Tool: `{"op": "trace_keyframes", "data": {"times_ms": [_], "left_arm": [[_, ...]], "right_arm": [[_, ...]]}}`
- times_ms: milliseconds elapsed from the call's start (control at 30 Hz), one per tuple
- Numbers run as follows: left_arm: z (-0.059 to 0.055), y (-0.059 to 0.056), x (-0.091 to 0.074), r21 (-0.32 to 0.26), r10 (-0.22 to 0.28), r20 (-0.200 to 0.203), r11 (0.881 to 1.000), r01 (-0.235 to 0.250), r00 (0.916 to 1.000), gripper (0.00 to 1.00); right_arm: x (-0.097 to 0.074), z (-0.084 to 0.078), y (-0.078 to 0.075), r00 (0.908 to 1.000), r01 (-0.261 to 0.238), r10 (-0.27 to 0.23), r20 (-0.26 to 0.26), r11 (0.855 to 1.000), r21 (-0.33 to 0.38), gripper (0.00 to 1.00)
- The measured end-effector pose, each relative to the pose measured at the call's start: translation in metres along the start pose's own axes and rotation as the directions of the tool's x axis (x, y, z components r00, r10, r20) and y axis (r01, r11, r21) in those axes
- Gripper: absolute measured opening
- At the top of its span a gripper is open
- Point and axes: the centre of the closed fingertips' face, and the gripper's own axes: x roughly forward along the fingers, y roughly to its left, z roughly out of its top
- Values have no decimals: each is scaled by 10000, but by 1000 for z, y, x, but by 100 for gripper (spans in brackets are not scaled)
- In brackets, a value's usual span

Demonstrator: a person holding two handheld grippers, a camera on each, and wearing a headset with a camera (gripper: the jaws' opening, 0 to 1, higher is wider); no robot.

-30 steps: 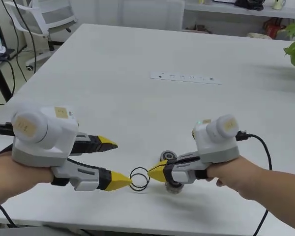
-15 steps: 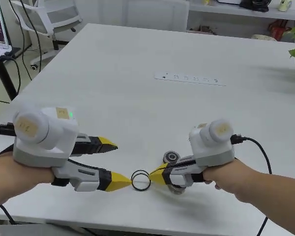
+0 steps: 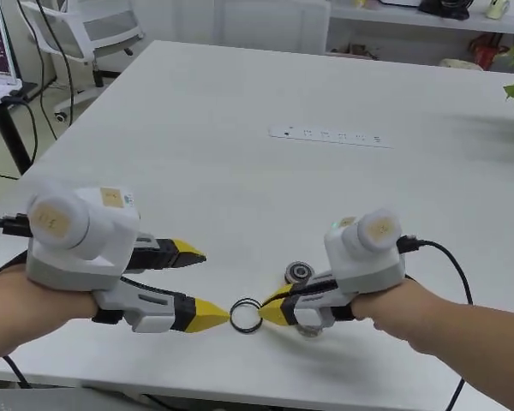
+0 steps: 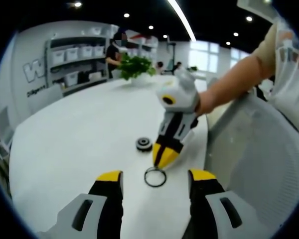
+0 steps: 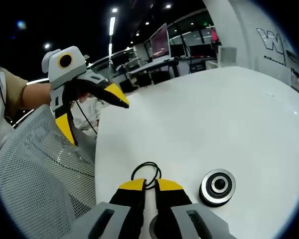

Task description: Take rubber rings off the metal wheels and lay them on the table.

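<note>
Rubber ring [image 3: 245,301], a thin black loop, lies on the smooth white table [image 3: 240,154] just left of the round, shiny metal wheel [image 3: 298,273]. Right gripper [image 3: 270,311], held low beside the wheel, pinches the ring's rim. Left gripper [image 3: 202,284] faces the wheel, jaws wide apart.

The tabletop [image 3: 240,171] is big, white and smooth. A long white power strip [image 3: 330,135] lies flat far back on it, well apart from the other things. Near the front edge a small round metal wheel [image 3: 298,273] lies flat. Close by, nearer the edge, is a thin black rubber ring [image 3: 246,314].
</note>
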Motion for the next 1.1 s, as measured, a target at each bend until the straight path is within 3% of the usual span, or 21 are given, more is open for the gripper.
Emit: {"op": "trace_keyframes", "data": {"times_ms": [533,867,1100], "left_arm": [[11,-3,9,209,-191,-114,9996,193,9998,54],[21,-2,25,422,-352,-327,9984,366,9988,57],[27,1,38,570,-395,-532,9975,426,9978,61]], "right_arm": [[-24,18,2,9968,75,-82,800,9999,92,9],[-52,23,-7,9903,520,-528,1286,9986,91,17],[-68,19,-16,9866,929,-914,1354,9957,-46,25]]}}
